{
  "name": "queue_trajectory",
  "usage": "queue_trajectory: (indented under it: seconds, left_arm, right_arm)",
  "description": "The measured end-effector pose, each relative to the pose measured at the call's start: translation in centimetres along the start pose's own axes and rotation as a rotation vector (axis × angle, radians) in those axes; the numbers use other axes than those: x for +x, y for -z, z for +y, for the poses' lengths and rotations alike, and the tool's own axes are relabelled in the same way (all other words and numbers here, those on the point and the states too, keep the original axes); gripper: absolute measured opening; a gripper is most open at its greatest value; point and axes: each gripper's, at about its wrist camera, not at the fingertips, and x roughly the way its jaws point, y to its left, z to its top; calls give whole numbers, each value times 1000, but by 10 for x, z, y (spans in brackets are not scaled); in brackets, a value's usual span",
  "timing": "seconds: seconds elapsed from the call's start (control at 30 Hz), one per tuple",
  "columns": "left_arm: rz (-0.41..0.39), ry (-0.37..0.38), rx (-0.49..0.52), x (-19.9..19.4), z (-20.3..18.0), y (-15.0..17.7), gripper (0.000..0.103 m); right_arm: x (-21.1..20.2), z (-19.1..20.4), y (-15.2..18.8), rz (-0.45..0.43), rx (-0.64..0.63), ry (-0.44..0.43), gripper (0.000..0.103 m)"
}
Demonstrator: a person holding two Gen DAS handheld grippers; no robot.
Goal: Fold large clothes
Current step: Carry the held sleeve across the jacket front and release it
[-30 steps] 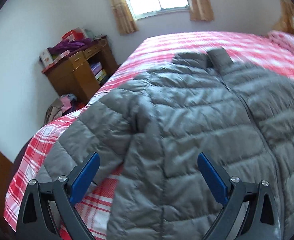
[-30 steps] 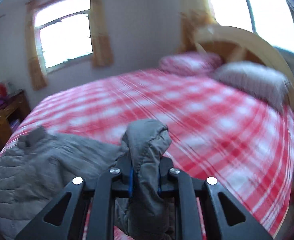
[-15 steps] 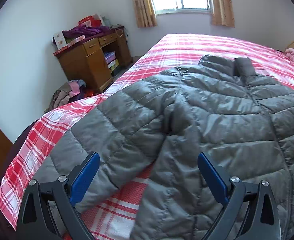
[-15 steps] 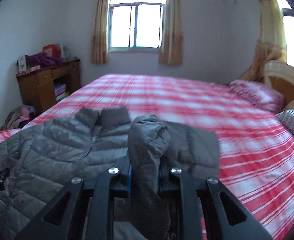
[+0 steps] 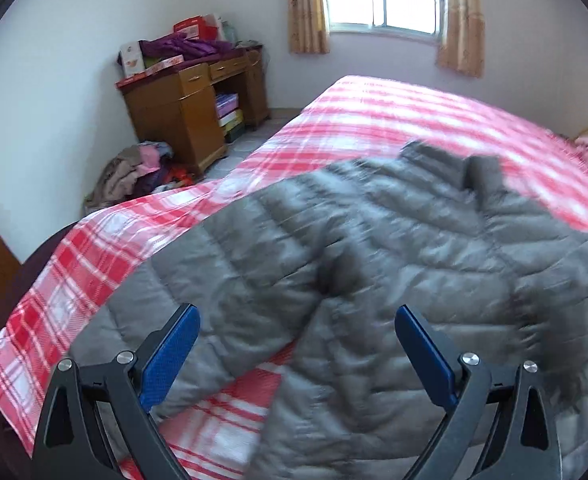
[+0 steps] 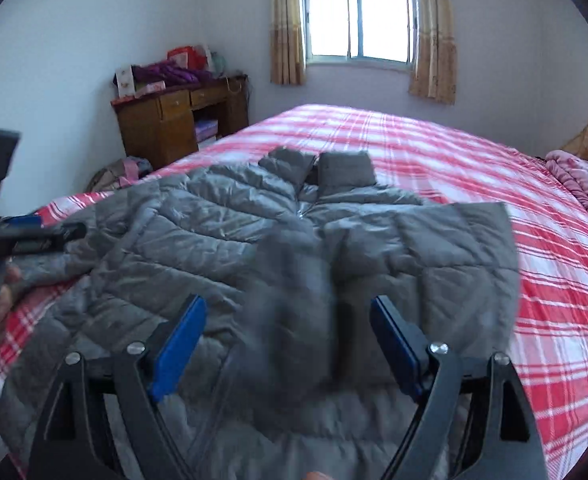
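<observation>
A grey quilted puffer jacket (image 6: pixel 221 236) lies front-up on the red-and-white plaid bed (image 6: pixel 434 152), collar toward the window. Its right sleeve (image 6: pixel 294 312) is folded in over the chest, blurred, lying loose between the jaws. My right gripper (image 6: pixel 287 332) is open above it. In the left wrist view the jacket (image 5: pixel 374 264) fills the foreground, its left sleeve (image 5: pixel 181 320) spread toward the bed's left edge. My left gripper (image 5: pixel 296 344) is open and empty just above that sleeve. The left gripper also shows at the left edge of the right wrist view (image 6: pixel 25 228).
A wooden desk (image 6: pixel 173 120) piled with boxes and purple cloth stands in the far left corner, with a heap of clothes (image 5: pixel 133 172) on the floor beside it. Pink bedding (image 6: pixel 574 184) lies at the bed's right end. The bed's left edge (image 5: pixel 33 312) is close.
My right gripper opened and let go of the sleeve it carried across; the sleeve now lies on the jacket's chest. The left gripper stayed open, shifting a little over the left sleeve.
</observation>
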Motion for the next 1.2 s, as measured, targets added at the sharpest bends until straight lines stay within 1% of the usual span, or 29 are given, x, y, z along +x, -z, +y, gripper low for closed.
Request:
queue_trajectory:
  seconds: [0.07, 0.13, 0.2, 0.23, 0.27, 0.33, 0.37, 0.43, 0.47, 0.5, 0.53, 0.57, 0.6, 0.63, 0.67, 0.7, 0.77, 0.87, 0.97, 1.0, 1.03, 1.07, 1.1, 1.13, 1.2]
  left_arm:
    - [-21, 44, 10, -13, -21, -5, 98]
    - [-33, 81, 41, -21, -45, -7, 98]
    - [-19, 127, 64, -22, -67, -7, 98]
    - [2, 158, 81, -17, -84, -4, 98]
    - [17, 172, 95, -14, -96, -2, 98]
    - [87, 216, 145, 7, -131, 6, 98]
    - [108, 227, 164, 16, -145, 9, 98]
    - [142, 255, 196, 34, -168, 16, 97]
    - [152, 255, 212, 41, -178, 20, 92]
    - [159, 263, 227, 48, -186, 23, 68]
    - [172, 293, 239, 53, -194, 25, 35]
    - [191, 319, 242, 59, -201, 26, 27]
    - [187, 326, 235, 59, -203, 25, 22]
    - [168, 326, 234, 56, -203, 24, 16]
    - [145, 321, 238, 51, -200, 22, 14]
    - [112, 311, 242, 45, -196, 18, 12]
    - [71, 295, 222, 37, -179, 12, 12]
    - [17, 245, 231, 28, -149, 6, 12]
    - [2, 191, 243, 29, -124, 7, 13]
    - [9, 154, 247, 32, -117, 9, 17]
    - [25, 133, 245, 35, -113, 10, 31]
    - [54, 108, 242, 39, -110, 12, 41]
    - [63, 96, 240, 41, -108, 13, 59]
    - [50, 79, 235, 38, -104, 13, 68]
    - [-24, 38, 219, 26, -96, 11, 70]
  right_arm:
    - [-19, -10, 3, -30, 19, 22, 85]
    - [-35, -23, 6, -62, 49, 37, 85]
    - [-42, -36, 11, -85, 74, 112, 85]
    - [-41, -45, 14, -85, 96, 135, 85]
    - [-39, -52, 17, -67, 113, 157, 85]
    - [-27, -67, 26, -18, 146, 215, 85]
    - [-23, -72, 29, -10, 152, 231, 85]
    - [-14, -83, 41, 22, 143, 295, 85]
    - [-9, -90, 48, 47, 140, 329, 85]
    - [-4, -98, 56, 77, 153, 340, 85]
    - [-2, -108, 63, 106, 180, 345, 85]
    - [-3, -116, 67, 121, 202, 347, 84]
    - [-3, -125, 72, 137, 239, 343, 77]
    - [-3, -131, 74, 140, 265, 338, 73]
    - [-4, -138, 77, 148, 299, 332, 67]
    - [-3, -142, 80, 160, 325, 329, 65]
    - [-6, -143, 86, 163, 337, 336, 65]
    - [-11, -135, 90, 168, 318, 362, 65]
    - [-11, -134, 90, 165, 323, 363, 65]
    - [-10, -134, 91, 169, 325, 362, 65]
    - [-10, -134, 91, 172, 322, 365, 66]
    - [-8, -133, 90, 176, 314, 370, 66]
    - [-9, -133, 91, 178, 311, 371, 66]
    - [-10, -135, 91, 180, 315, 360, 66]
    - [-19, -142, 89, 175, 349, 317, 64]
